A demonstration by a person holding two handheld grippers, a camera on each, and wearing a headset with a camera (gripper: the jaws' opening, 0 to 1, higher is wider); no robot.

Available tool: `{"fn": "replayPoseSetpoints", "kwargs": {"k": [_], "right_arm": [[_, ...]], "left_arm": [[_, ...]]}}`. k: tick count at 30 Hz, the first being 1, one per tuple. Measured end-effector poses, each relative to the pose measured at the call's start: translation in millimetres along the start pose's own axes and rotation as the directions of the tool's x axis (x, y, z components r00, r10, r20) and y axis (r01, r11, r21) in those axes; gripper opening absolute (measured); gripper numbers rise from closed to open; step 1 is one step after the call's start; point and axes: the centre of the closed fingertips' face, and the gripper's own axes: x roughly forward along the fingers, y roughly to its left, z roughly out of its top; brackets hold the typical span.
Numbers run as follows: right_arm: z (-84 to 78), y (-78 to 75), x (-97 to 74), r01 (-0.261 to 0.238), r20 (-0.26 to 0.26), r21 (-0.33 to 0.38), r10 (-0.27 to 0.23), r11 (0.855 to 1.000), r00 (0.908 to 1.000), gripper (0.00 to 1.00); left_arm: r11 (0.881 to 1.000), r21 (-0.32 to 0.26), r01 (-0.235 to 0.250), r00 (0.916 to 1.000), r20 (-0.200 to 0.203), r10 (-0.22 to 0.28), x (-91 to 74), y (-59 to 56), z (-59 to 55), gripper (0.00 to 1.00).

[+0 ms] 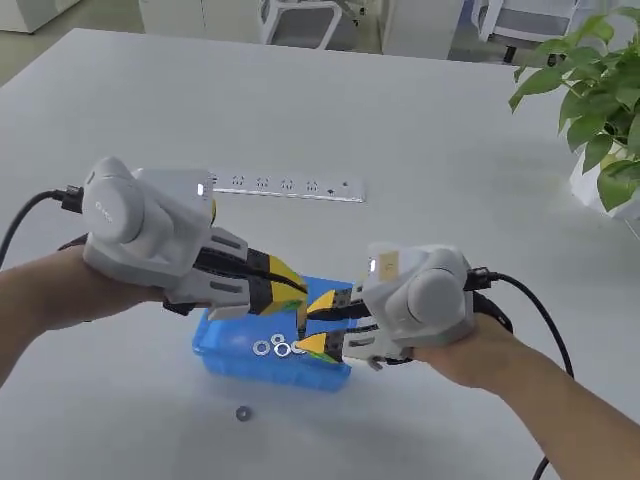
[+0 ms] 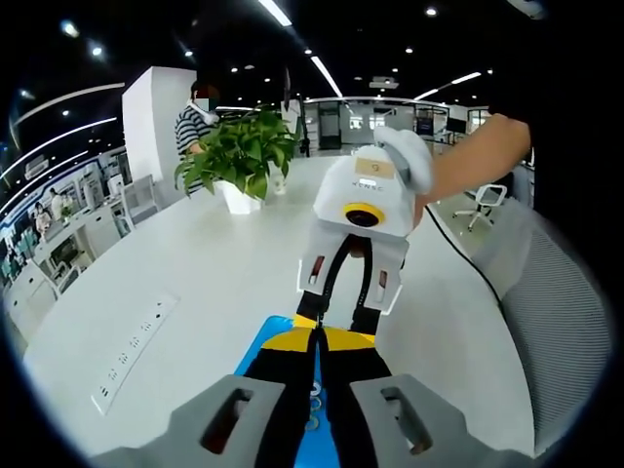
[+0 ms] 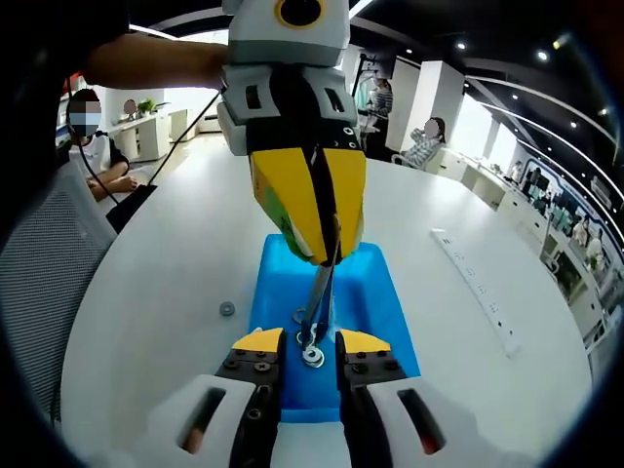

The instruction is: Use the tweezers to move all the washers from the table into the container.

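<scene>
— If the left gripper [image 3: 327, 255], jaws clamped on the slim metal tweezers [image 3: 320, 292], tilts or loosens, the tips could flick something out of the shallow blue plastic container [image 3: 278, 283].

— And the right gripper [image 3: 310, 341], jaws parted and holding nothing, crowds those tips. In the container lie small silver ring washers [image 3: 312, 356]; one flat silver washer [image 3: 226, 309] waits on the white table [image 3: 146, 322], near the container's side

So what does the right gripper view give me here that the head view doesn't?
Right gripper view: the tweezers hang from the left gripper's shut jaws, tips down near the washers in the blue container; the right gripper's own jaws stand open below. Head view: the person's hands around both grippers, and the potted plant. Both: the container, one washer on the table, the power strip.
</scene>
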Motion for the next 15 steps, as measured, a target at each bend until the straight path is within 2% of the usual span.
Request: {"fn": "replayPoseSetpoints", "kwargs": {"k": [15], "right_arm": [[5.6,0.0,-28.3,0.071,0.010,0.071,-0.072,0.995,0.9973,0.42]], "left_arm": [[1.000,0.011,-0.023,0.9997,-0.002,0.023,-20.8,-3.5,5.3,0.05]]}}
